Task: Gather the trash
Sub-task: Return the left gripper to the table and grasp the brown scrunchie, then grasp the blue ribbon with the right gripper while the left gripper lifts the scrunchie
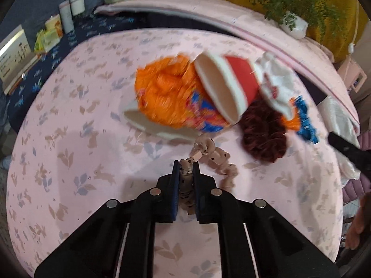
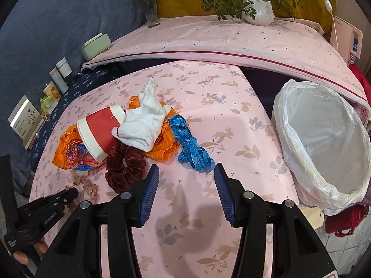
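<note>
beige dotted scrunchie [image 1: 209,156] pinched in our left gripper [image 1: 186,170], clear of pile; right gripper [image 2: 186,176] spread, idle; we judge lined bin [image 2: 324,143] next.

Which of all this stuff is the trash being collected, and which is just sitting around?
Part of the job: beige scrunchie held in the left gripper, red paper cup, orange wrapper, lined bin, right gripper.

Just lying about: potted plant, flower vase, green box.

One cup [image 2: 97,136], one bin [image 2: 324,143], two plants [image 2: 257,11].
</note>
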{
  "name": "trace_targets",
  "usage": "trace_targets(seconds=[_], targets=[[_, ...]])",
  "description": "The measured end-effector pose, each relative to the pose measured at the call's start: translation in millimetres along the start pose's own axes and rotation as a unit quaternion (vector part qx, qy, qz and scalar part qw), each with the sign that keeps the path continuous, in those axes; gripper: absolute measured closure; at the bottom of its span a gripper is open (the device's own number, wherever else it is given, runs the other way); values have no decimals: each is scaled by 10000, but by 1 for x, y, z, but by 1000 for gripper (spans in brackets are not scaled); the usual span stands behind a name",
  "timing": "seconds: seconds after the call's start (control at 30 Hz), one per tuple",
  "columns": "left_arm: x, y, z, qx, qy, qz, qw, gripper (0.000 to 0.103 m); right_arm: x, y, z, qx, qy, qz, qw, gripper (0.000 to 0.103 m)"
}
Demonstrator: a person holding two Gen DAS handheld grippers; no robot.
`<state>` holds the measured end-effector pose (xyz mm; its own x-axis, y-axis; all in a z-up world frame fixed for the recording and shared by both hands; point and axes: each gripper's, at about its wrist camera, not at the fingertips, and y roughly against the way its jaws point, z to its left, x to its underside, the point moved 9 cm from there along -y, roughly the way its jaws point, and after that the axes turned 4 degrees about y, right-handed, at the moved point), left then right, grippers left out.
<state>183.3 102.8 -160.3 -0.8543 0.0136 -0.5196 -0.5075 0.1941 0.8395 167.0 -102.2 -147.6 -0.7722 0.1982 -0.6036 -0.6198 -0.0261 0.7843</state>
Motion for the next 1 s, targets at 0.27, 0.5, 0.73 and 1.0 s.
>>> trace_targets(seconds=[0.27,0.5,0.73,1.0], targets=[[-42,46,-44,504,-158,-551,9971,94,-3,-23,-2,-50,-45,152,9999,54],[-75,41,-76,592,-276,-693,9955,94,-4,-49,-8,-8,-64,322,9995,56],[-85,21,-99,630,-347,-562,9958,94,-4,-62,-13,-62,-57,404,9991,69],[-87,18,-119,655,-435,-537,9955,94,-13,-41,-21,-218,-134,200,9995,84]])
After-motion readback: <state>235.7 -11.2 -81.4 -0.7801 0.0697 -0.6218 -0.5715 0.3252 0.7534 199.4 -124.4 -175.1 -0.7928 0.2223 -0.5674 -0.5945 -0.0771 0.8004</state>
